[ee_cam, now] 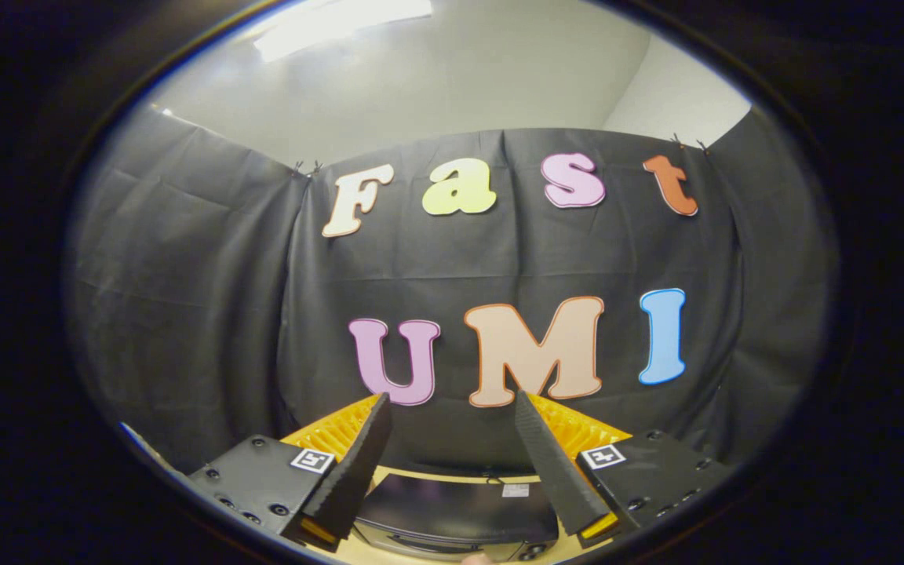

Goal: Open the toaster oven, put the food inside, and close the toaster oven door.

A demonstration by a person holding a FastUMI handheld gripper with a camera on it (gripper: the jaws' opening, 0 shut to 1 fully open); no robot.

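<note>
The toaster oven [456,514] is seen low down, its dark top sitting on the pale table [452,475] below and between the fingers. The hand-held gripper [450,410] is held well above it, spread wide, nothing pinched or touched, pointed at the black booth wall.

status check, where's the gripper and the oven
Gripper open, holding nothing, raised toward the booth wall. Toaster oven low between the fingers, on the wooden table. Door state unclear.
</note>
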